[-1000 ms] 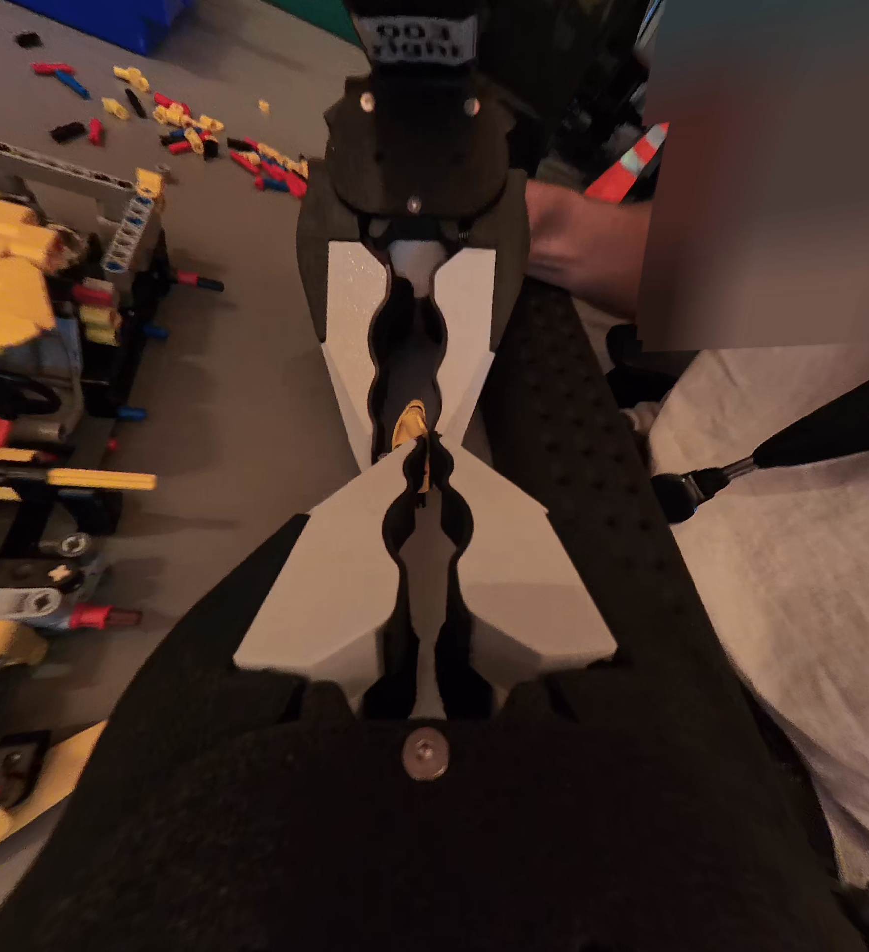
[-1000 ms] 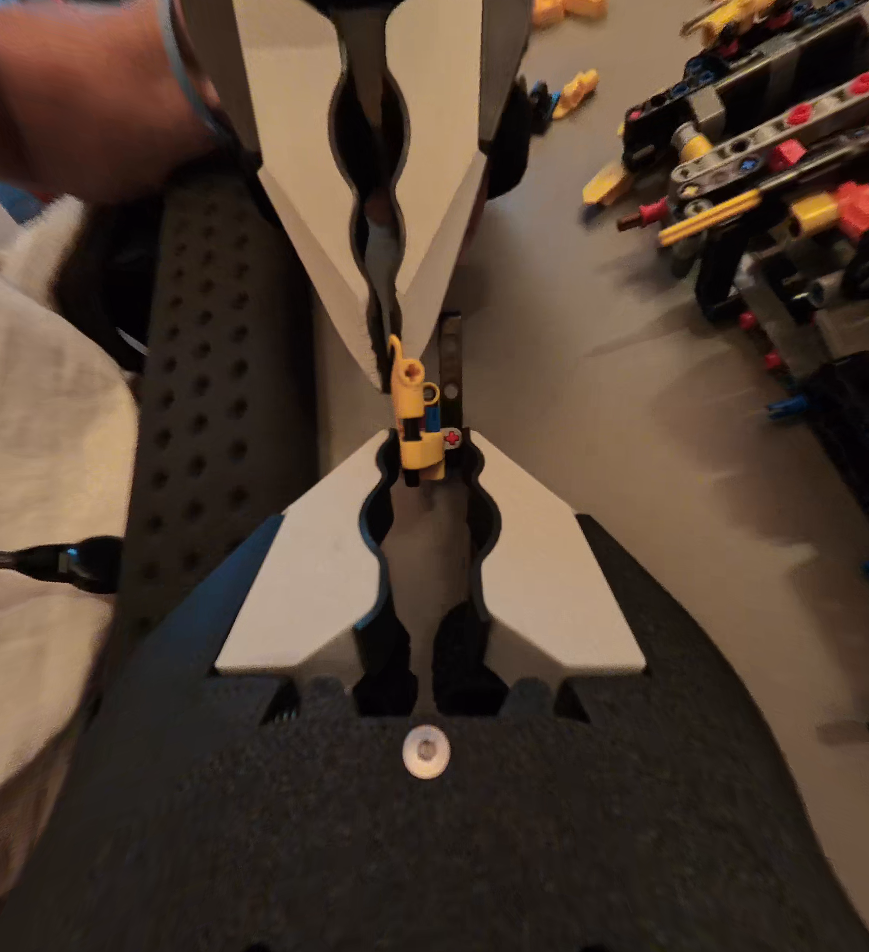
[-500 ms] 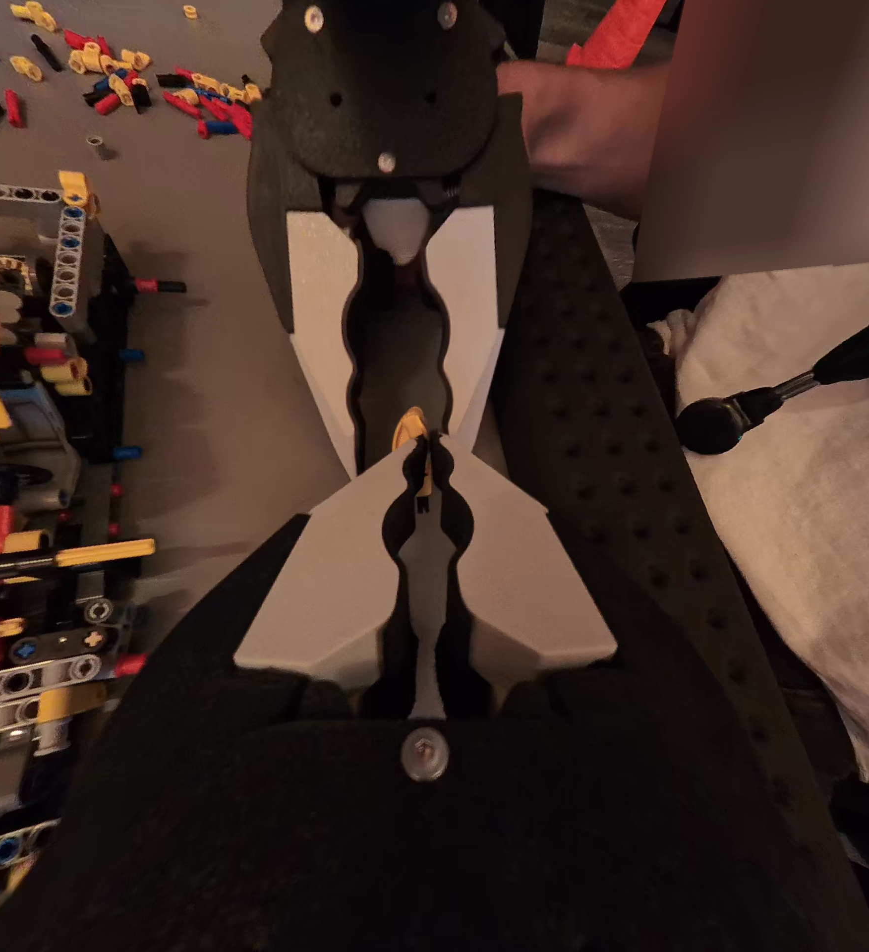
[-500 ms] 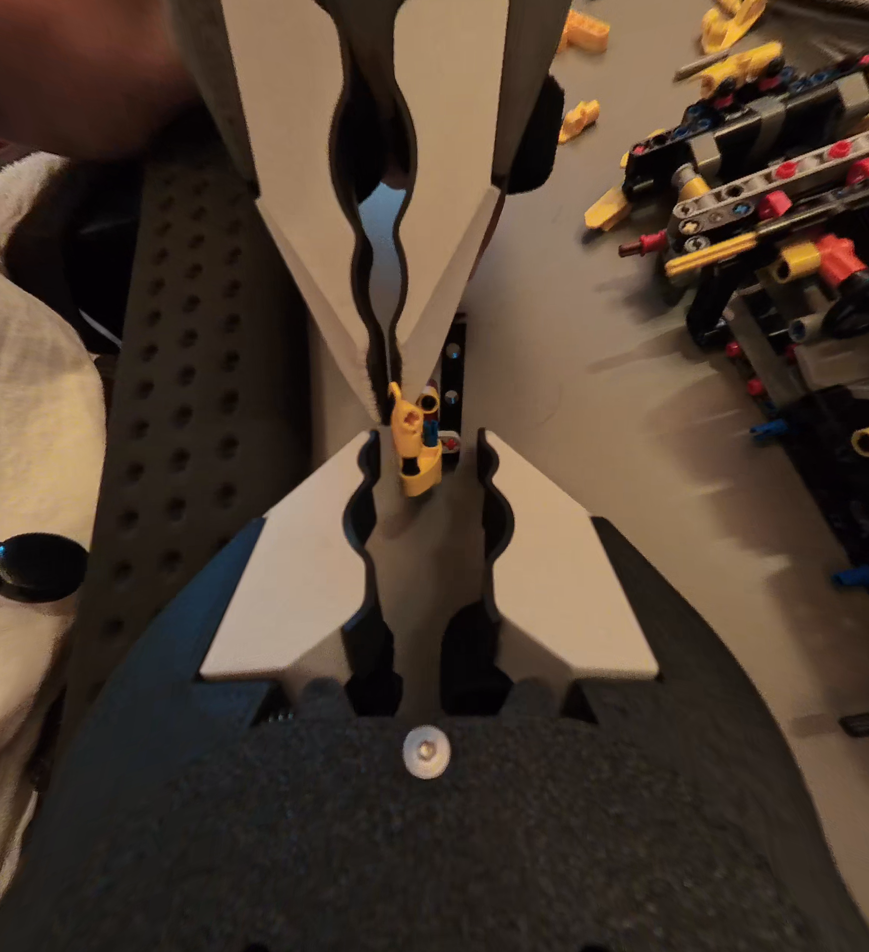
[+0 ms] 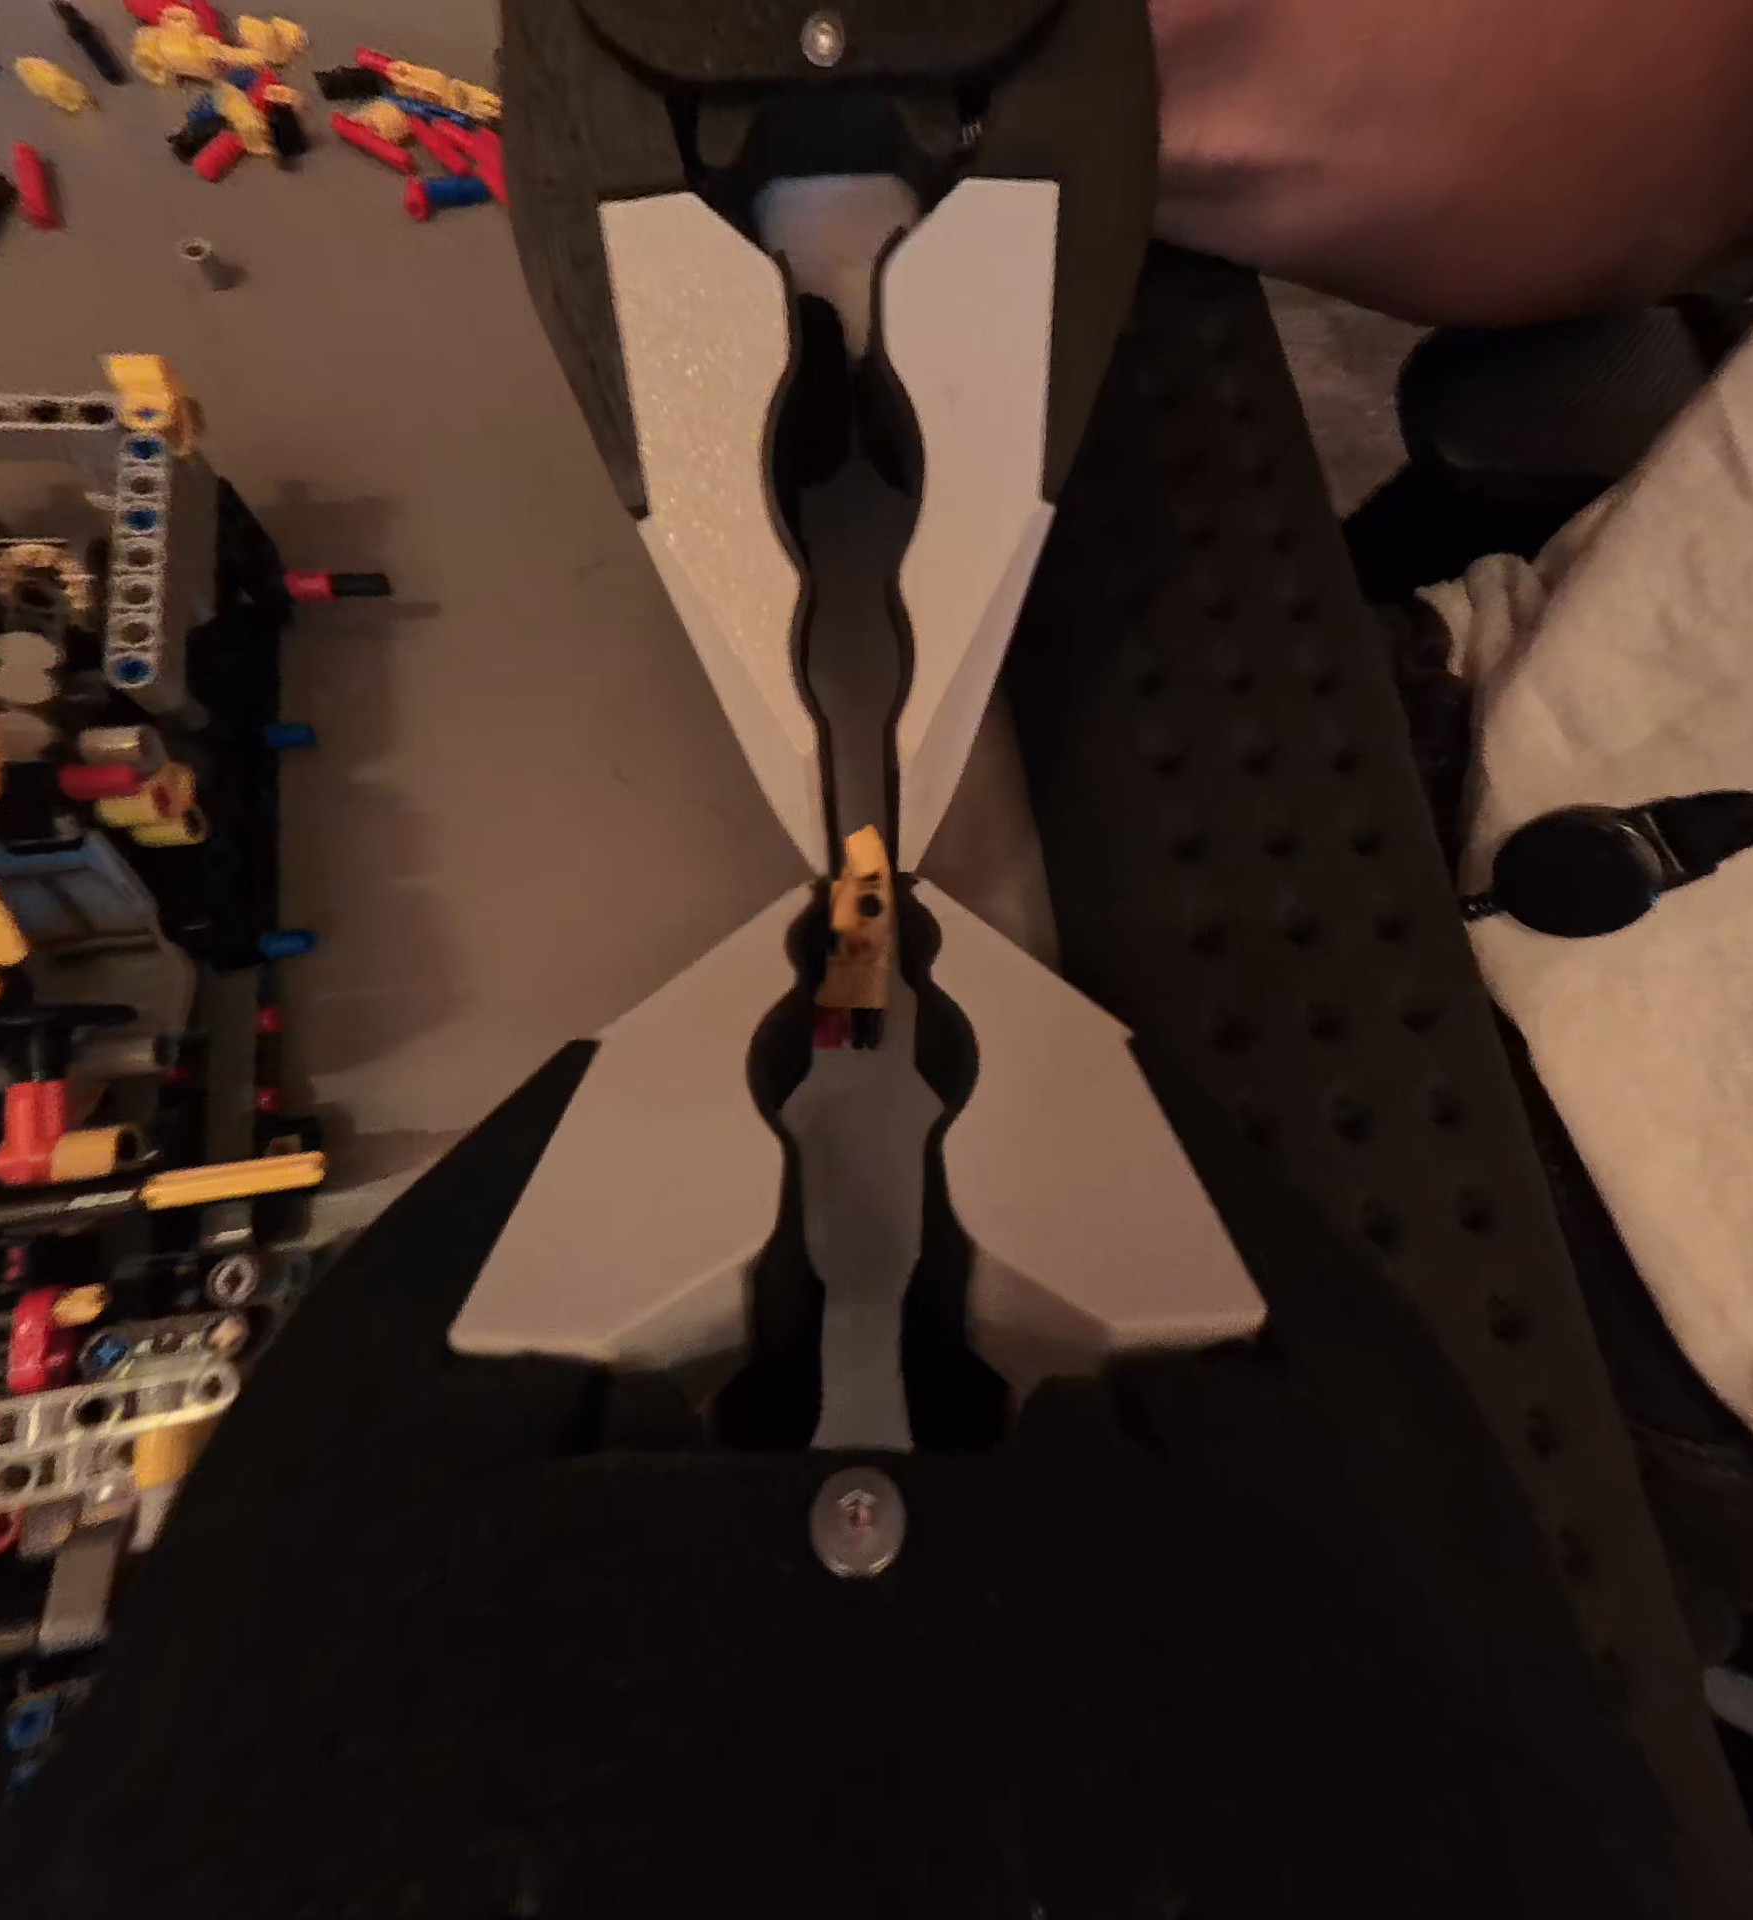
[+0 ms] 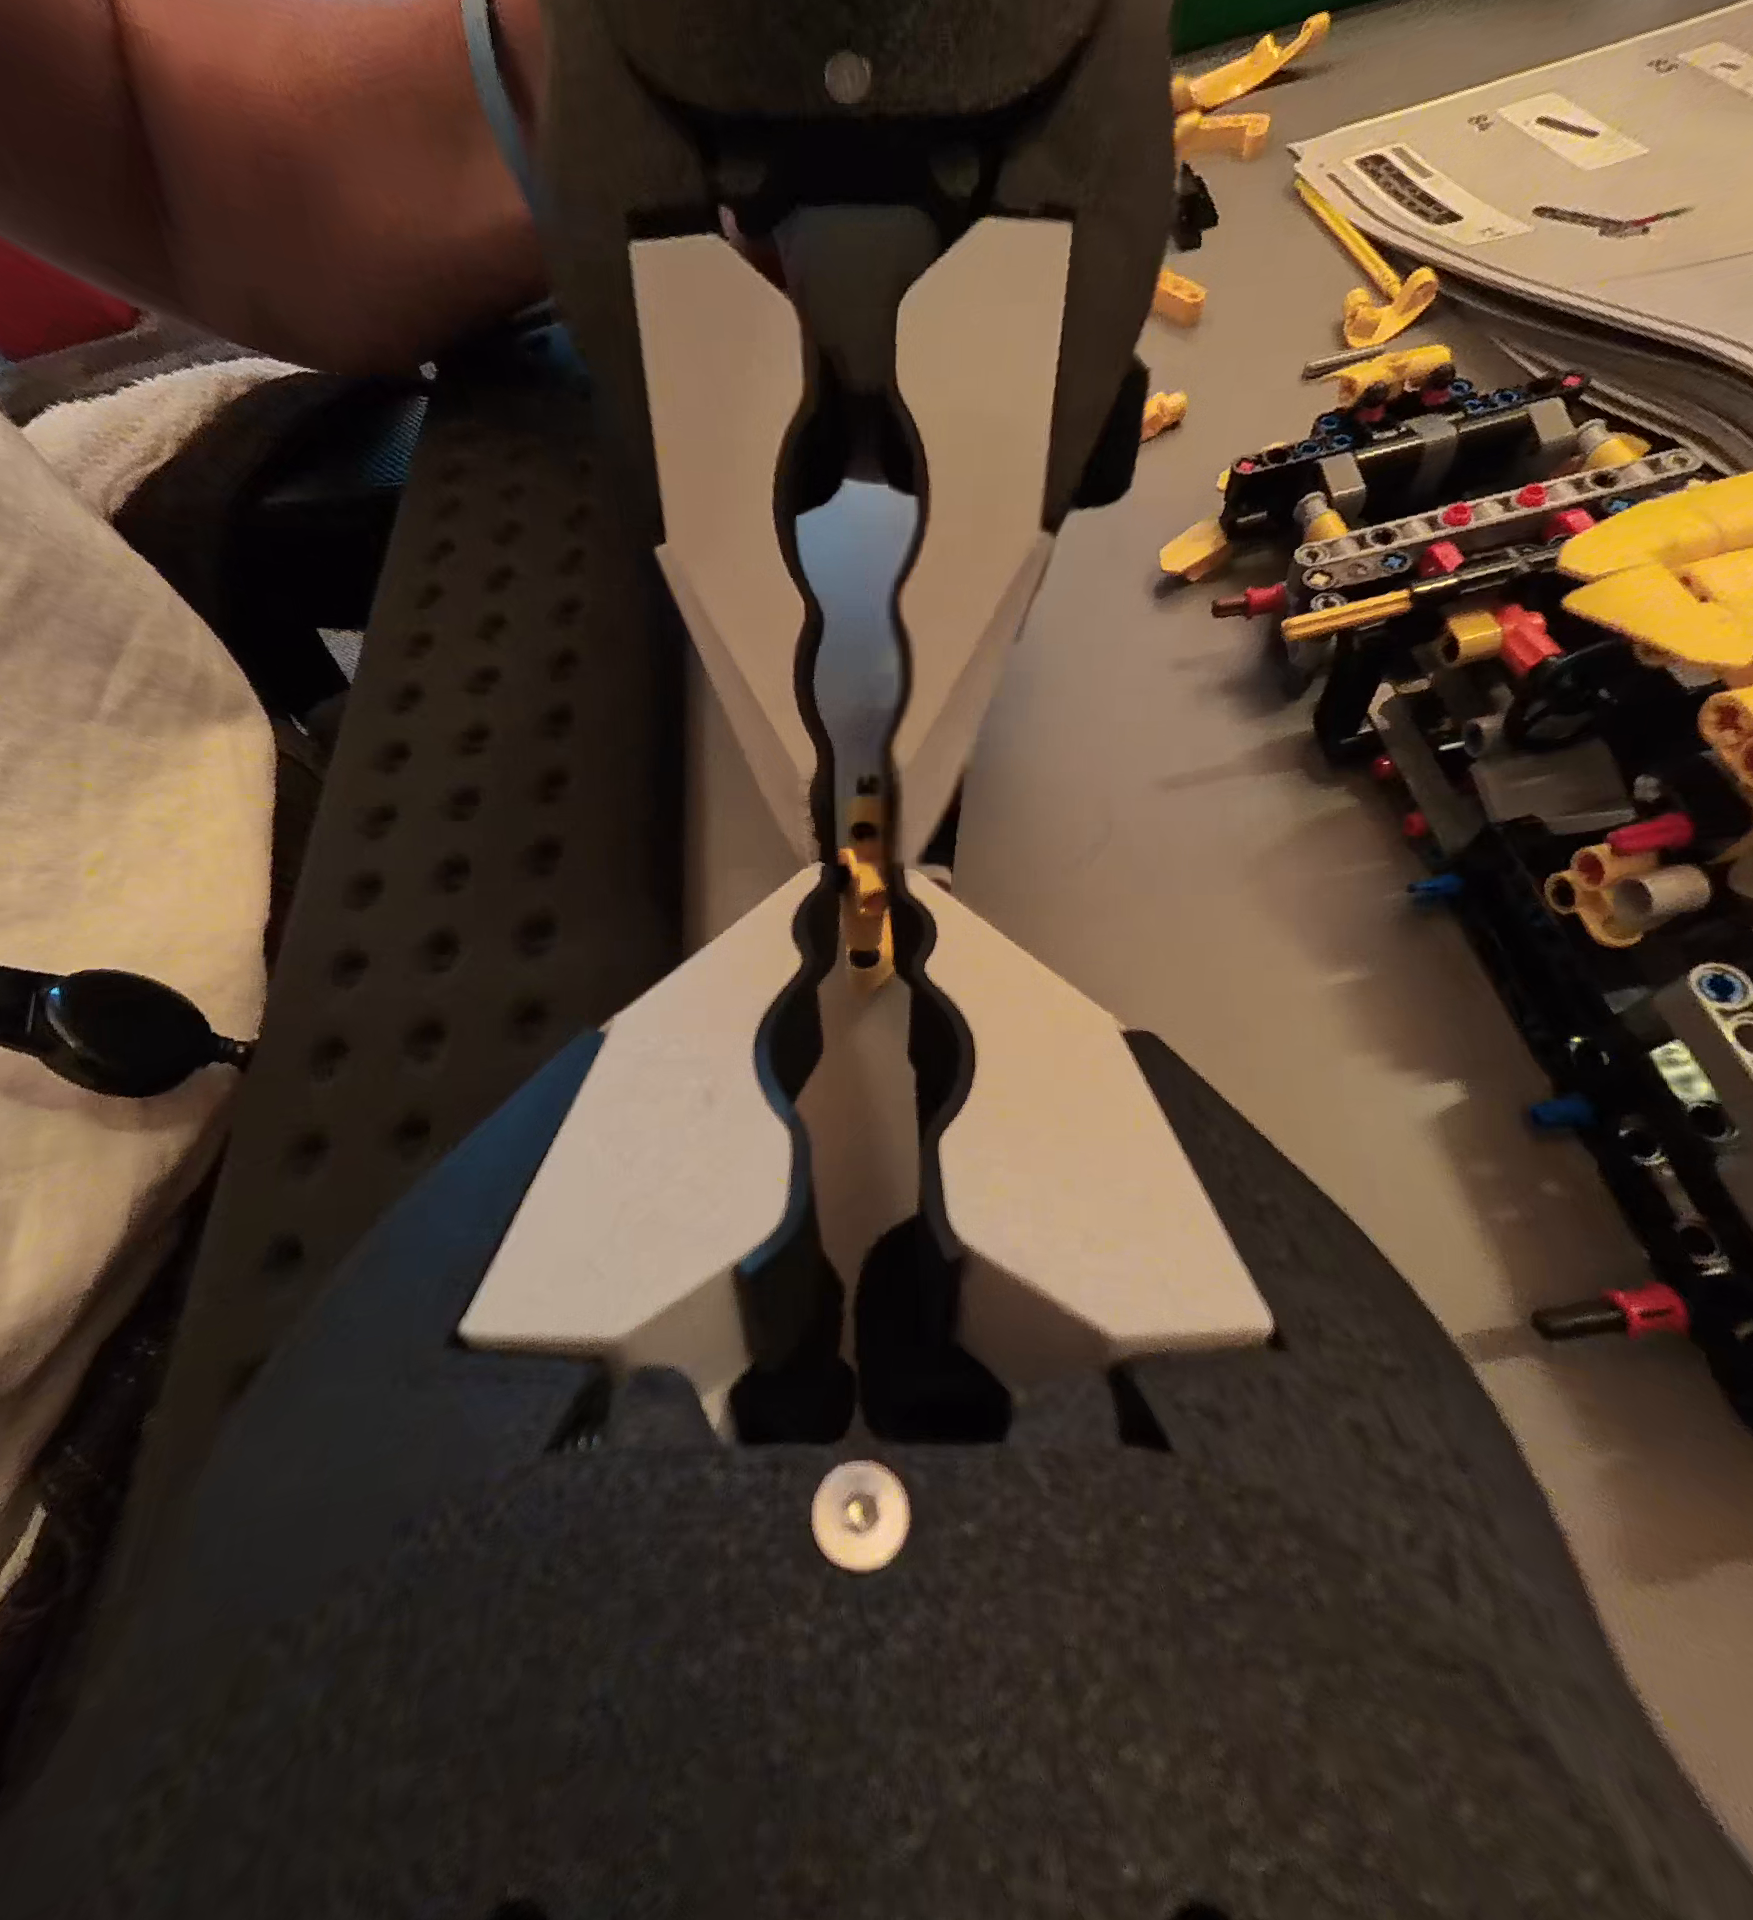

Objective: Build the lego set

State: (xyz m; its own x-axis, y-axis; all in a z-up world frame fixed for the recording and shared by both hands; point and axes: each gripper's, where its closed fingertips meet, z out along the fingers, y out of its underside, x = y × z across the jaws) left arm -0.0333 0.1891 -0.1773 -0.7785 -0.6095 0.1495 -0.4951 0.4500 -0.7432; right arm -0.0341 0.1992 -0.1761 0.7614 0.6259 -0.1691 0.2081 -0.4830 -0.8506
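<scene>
Yellow is the colour of the small lego piece [image 5: 856,935] caught between the two grippers, which meet tip to tip above the grey table [image 5: 539,727]. The left gripper [image 5: 859,904] has its white fingers [image 5: 643,1174] closed in on the piece, whose red and black pin ends stick back toward the gripper's body. Straight ahead, the right gripper [image 5: 856,831] points the opposite way, and its tips also bear on the piece from the far end. In the right wrist view the right gripper [image 6: 864,914] is pinched on the same yellow piece [image 6: 864,914], while the left gripper [image 6: 861,821] comes in from ahead, holding the farther end.

To the left of the left gripper lies the half-built lego model [image 5: 72,935], its black edge near the tool, with a strip of bare table between them. Farther ahead on that side, loose pins [image 5: 259,104] in red, yellow, blue and black are scattered, well apart from the tips. To the right runs a dark perforated panel [image 5: 1267,831] just beside the fingers, then pale cloth [image 5: 1682,779].

From the right gripper, the model [image 6: 1578,727] sits to the right, with open table [image 6: 1111,831] between. A stack of printed booklets [image 6: 1630,208] lies ahead on the right, past the model's far edge.
</scene>
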